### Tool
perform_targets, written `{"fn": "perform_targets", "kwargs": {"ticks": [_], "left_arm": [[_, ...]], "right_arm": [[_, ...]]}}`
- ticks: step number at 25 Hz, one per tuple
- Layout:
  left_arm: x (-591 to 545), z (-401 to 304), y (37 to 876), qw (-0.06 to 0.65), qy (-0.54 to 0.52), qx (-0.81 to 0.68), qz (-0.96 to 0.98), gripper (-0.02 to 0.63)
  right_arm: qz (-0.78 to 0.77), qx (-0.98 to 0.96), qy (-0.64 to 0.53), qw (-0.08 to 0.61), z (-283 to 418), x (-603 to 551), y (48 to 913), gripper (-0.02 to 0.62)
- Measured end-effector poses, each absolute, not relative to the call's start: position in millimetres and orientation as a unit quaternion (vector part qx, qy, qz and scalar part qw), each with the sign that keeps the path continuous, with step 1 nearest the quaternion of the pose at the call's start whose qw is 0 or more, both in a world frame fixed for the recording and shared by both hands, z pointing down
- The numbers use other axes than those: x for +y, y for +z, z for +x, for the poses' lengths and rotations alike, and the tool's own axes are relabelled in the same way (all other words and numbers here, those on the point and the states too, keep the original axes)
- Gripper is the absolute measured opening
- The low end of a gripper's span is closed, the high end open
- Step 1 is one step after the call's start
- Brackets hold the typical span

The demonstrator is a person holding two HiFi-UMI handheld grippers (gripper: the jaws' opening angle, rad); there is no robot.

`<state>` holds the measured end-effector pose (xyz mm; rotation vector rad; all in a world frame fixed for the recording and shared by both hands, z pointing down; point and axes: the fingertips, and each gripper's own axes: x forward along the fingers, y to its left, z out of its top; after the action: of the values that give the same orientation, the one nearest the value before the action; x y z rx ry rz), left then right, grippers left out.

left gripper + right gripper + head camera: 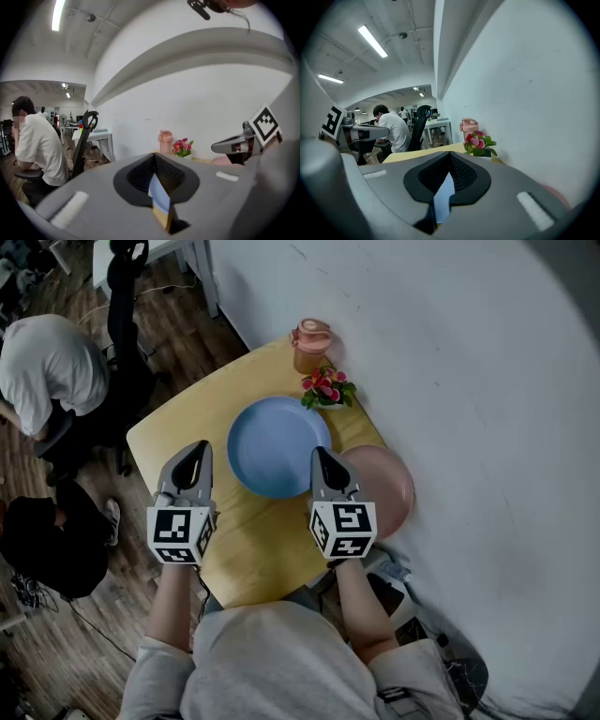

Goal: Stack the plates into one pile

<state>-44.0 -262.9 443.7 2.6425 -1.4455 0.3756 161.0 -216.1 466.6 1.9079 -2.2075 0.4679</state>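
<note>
A blue plate lies in the middle of the small yellow table. A pink plate lies to its right, near the table's right edge, partly hidden by my right gripper. My left gripper hovers over bare table just left of the blue plate, jaws together and empty. Over the blue plate's right rim, between the two plates, my right gripper is also shut and holds nothing. In the left gripper view and the right gripper view the jaws meet, and blue shows through the slit below.
A pink lidded bottle and a small pot of flowers stand at the table's far corner against the white wall. A seated person and a black office chair are to the left, on the wooden floor.
</note>
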Motion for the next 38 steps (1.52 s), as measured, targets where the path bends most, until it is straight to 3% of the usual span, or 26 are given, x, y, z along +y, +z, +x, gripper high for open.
{"fn": "perform_targets", "kwargs": {"ticks": [14,27,38], "left_arm": [[-216,-69,316,-0.03,-0.017,-0.439,0.898,0.059],[-166,-92,262,-0.06,-0.067,-0.377,0.922,0.06],[-117,-68,242,-0.065,-0.098,-0.285,0.951,0.06]], "right_arm": [[0.701,-0.711,0.053,-0.004,149,-145,345,0.003],[0.758,-0.651,-0.016,-0.03,130,-61,285,0.003],[0.811,-0.581,-0.053,-0.035,133,28,255,0.003]]}}
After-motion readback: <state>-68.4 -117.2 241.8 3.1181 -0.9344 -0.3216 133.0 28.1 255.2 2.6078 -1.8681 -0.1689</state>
